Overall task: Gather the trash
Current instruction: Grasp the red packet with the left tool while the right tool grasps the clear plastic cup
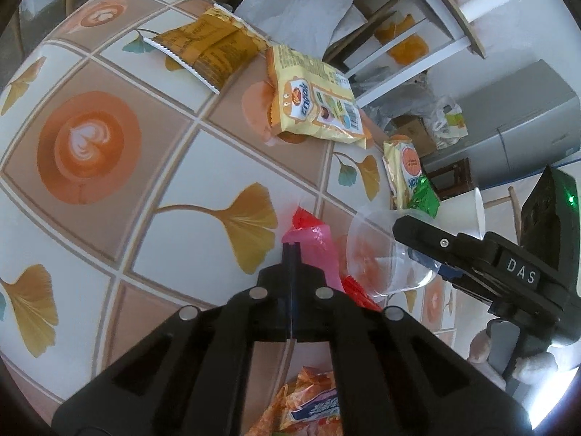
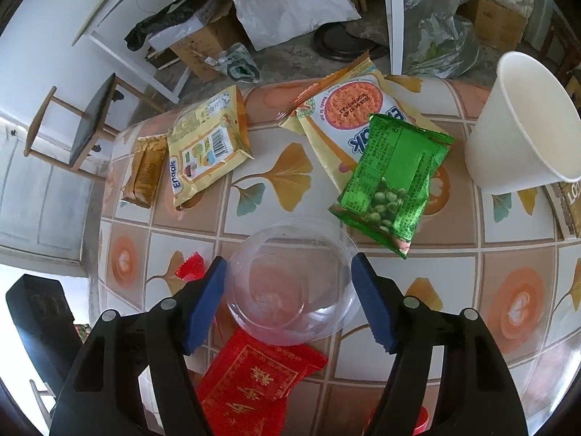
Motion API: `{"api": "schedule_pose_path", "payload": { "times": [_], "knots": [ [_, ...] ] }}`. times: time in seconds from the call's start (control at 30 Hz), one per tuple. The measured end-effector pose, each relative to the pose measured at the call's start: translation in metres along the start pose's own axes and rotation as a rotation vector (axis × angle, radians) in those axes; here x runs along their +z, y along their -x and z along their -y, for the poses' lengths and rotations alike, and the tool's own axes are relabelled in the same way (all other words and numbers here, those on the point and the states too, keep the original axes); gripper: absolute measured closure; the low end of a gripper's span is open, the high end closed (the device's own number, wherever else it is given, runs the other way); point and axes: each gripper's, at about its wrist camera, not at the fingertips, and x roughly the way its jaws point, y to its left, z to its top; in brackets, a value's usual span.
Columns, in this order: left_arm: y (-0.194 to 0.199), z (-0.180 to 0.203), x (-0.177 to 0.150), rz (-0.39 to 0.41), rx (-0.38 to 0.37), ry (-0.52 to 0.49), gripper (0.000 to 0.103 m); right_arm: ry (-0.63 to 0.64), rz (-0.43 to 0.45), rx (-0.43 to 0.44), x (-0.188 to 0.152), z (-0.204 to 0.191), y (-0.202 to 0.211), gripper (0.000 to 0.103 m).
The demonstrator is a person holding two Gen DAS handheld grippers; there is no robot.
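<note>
Left wrist view: on the counter [image 1: 109,218], a patterned cloth of ginkgo leaves and coffee cups, a brown-yellow wrapper [image 1: 207,49] lies farthest left, its print too small to read. Beside it a pale yellow packet [image 1: 316,103] reads "Enaak". The left tool [image 1: 291,250] has its jaws closed flat together, the tips at a pink and red wrapper [image 1: 312,243]; whether they pinch it cannot be told. An orange packet [image 1: 312,403] under the tool is mostly hidden. At the right, the right tool's body bears "DAS".

Right wrist view: from the left come the same brown wrapper [image 2: 145,174], the "Enaak" packet [image 2: 207,145], then a second, round-windowed packet [image 2: 341,109], its name half covered by a green pea packet [image 2: 395,178] with tiny unreadable print. A clear plastic bowl [image 2: 290,279] sits between the wide-open blue pads [image 2: 205,301] of the right tool [image 2: 288,283], neither pad pressing it. Below lies a red packet [image 2: 254,385] with gold characters. A white paper cup [image 2: 526,123] stands at the right; a box beyond is cut off.
</note>
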Motion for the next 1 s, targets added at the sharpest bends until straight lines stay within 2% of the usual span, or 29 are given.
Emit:
{"api": "schedule_pose_path", "payload": {
  "times": [0.17,0.4,0.47,0.57,0.6,0.67,0.7,0.77,1.0],
  "knots": [
    [0.020,-0.001,-0.002,0.051,-0.048,-0.004,0.103,-0.001,0.034,0.013,-0.004,0.003,0.015,0.035],
    [0.055,0.010,-0.002,0.129,-0.093,-0.039,0.103,0.020,0.129,0.024,-0.011,0.005,0.057,0.036],
    [0.057,0.012,-0.001,0.118,-0.095,-0.046,0.103,0.025,0.161,0.019,-0.015,0.005,0.069,0.036],
    [0.046,0.020,0.000,0.033,-0.094,-0.070,0.102,0.025,0.203,0.026,-0.021,0.009,0.089,0.036],
    [0.042,0.022,-0.001,0.023,-0.086,-0.081,0.098,0.023,0.221,0.034,-0.025,0.012,0.098,0.036],
    [0.036,0.029,-0.002,0.018,-0.064,-0.110,0.081,0.015,0.238,0.041,-0.029,0.017,0.108,0.036],
    [0.032,0.033,-0.003,0.004,-0.058,-0.120,0.079,0.008,0.248,0.050,-0.032,0.020,0.114,0.036],
    [0.029,0.038,-0.004,-0.011,-0.094,-0.130,0.074,0.000,0.259,0.061,-0.037,0.024,0.122,0.036],
    [0.027,0.074,-0.022,-0.072,-0.153,-0.302,0.056,-0.024,0.306,0.097,-0.060,0.046,0.153,0.036]
  ]
}}
